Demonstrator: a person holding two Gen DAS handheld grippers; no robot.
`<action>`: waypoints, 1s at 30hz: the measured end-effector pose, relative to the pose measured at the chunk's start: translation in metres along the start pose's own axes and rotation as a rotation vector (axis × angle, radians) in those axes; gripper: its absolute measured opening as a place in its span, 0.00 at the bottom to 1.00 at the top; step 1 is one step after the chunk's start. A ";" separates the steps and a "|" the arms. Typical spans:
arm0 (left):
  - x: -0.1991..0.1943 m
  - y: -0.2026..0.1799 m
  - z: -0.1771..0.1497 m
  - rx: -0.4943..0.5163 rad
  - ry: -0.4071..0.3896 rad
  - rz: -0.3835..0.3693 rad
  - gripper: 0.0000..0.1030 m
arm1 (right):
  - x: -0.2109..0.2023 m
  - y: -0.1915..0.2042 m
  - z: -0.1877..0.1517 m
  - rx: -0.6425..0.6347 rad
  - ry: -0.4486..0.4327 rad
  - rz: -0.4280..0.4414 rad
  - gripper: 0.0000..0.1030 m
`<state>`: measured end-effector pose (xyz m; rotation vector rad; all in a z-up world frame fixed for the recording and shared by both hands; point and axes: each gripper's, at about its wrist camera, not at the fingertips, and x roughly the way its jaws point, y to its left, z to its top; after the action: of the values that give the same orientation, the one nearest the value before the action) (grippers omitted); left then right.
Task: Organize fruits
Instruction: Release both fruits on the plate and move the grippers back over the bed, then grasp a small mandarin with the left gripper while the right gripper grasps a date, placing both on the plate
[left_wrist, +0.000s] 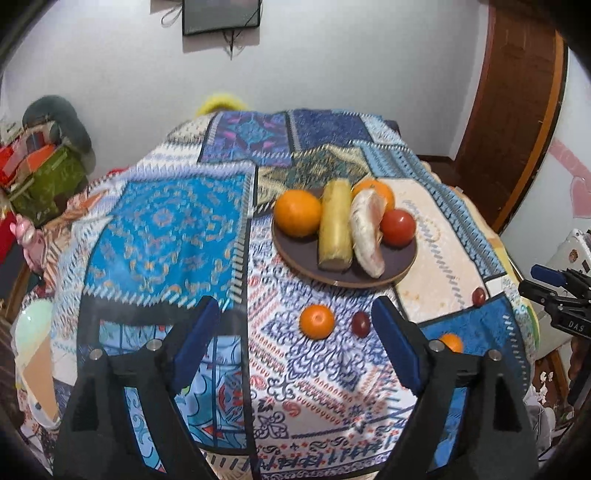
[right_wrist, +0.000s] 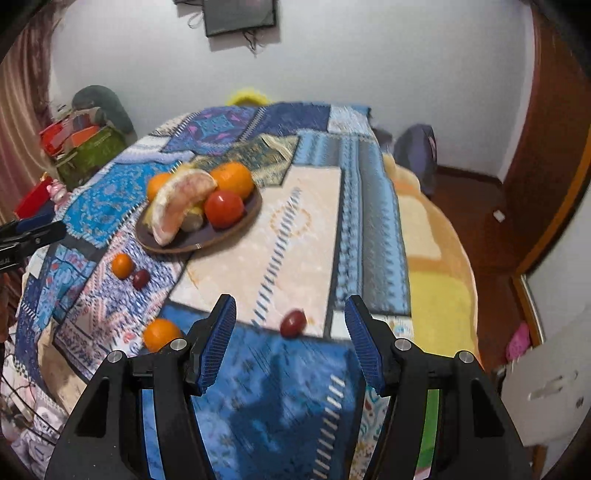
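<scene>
A dark round plate (left_wrist: 295, 254) (right_wrist: 240, 218) on the patterned cloth holds two oranges (left_wrist: 297, 212), a yellow cylinder-shaped piece (left_wrist: 336, 225), a pomelo wedge (left_wrist: 365, 232) (right_wrist: 177, 206) and a red tomato (left_wrist: 398, 227) (right_wrist: 224, 208). Loose on the cloth lie a small orange (left_wrist: 317, 321) (right_wrist: 122, 265), a dark grape (left_wrist: 360, 324) (right_wrist: 140, 278), a second small orange (left_wrist: 451, 342) (right_wrist: 160, 334) and a second grape (left_wrist: 478, 296) (right_wrist: 293, 323). My left gripper (left_wrist: 299, 317) is open and empty, the small orange between its fingers ahead. My right gripper (right_wrist: 290, 317) is open and empty over the second grape.
The table (right_wrist: 306, 229) drops off at the right onto a yellow blanket (right_wrist: 436, 288). A green bag (left_wrist: 51, 181) with red items stands at the far left. A brown door (left_wrist: 513, 110) is at the right. The right gripper shows in the left wrist view (left_wrist: 554, 295).
</scene>
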<state>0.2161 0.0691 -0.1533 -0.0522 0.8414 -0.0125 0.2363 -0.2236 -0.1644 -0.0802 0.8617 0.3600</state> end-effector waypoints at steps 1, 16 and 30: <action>0.004 0.002 -0.003 -0.001 0.011 0.001 0.82 | 0.002 -0.002 -0.002 0.007 0.011 0.001 0.56; 0.075 0.003 -0.024 0.004 0.147 -0.050 0.50 | 0.057 -0.013 -0.016 0.053 0.143 0.046 0.48; 0.094 -0.018 -0.014 0.025 0.162 -0.121 0.44 | 0.076 -0.005 -0.016 0.019 0.157 0.051 0.22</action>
<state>0.2680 0.0474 -0.2317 -0.0792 0.9984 -0.1431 0.2715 -0.2109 -0.2329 -0.0697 1.0236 0.3971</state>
